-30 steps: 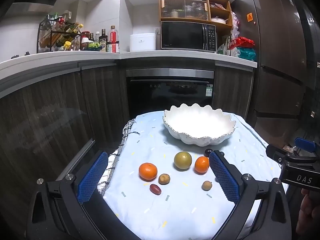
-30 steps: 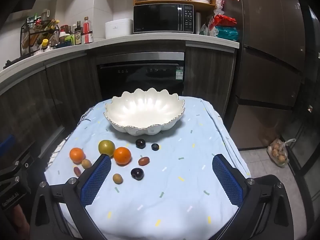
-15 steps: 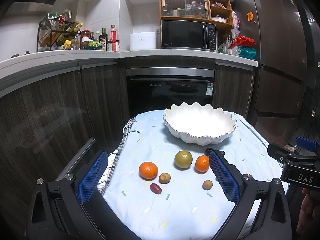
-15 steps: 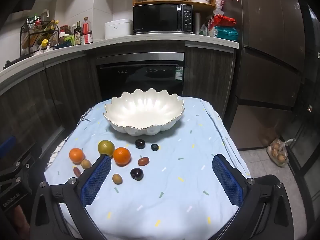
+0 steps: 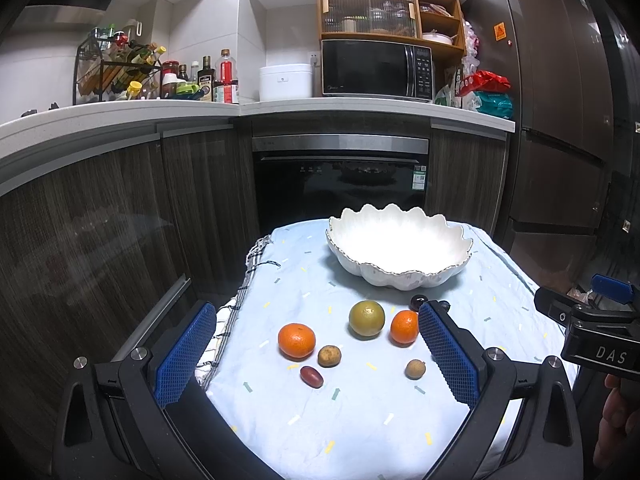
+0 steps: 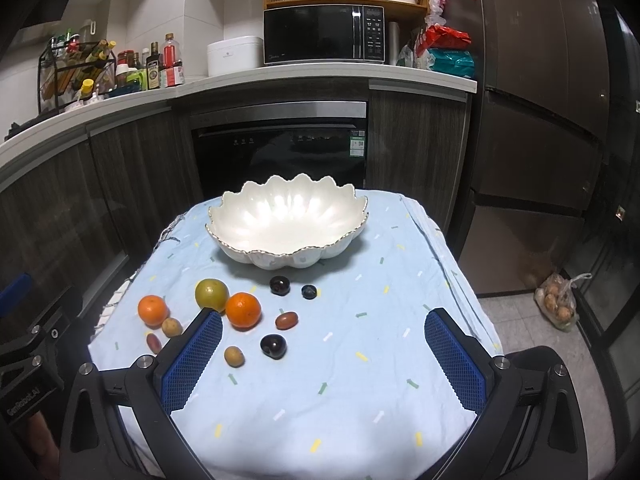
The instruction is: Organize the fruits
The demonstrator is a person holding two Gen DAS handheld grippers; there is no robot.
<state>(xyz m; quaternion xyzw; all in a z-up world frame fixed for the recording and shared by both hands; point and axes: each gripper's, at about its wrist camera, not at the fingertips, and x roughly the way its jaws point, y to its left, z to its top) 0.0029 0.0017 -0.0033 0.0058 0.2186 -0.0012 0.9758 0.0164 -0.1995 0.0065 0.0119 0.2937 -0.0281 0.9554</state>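
Above blue cloth (image 6: pixel 360 380): left gripper (image 5: pixel 316 352), right gripper (image 6: pixel 324 354) both spread wide, holding nothing.

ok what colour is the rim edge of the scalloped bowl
Gold trim along the edge of the white bowl, which sits on the blue tablecloth. Clearest in the right wrist view.

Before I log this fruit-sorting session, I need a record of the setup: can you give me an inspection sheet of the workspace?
Surface: small table under a light blue cloth with confetti print.
Job's things: white scalloped bowl, no fruit visible inside; two oranges, green round fruit, dark plums, small brown and red fruits, all on the cloth.
Clutter: nothing seen on the table.
Grippers: left hand-held gripper open, empty; right hand-held gripper open, empty.
Cables: nothing seen.
Surroundings: oven, microwave, bottles on the counter, bag on the floor.
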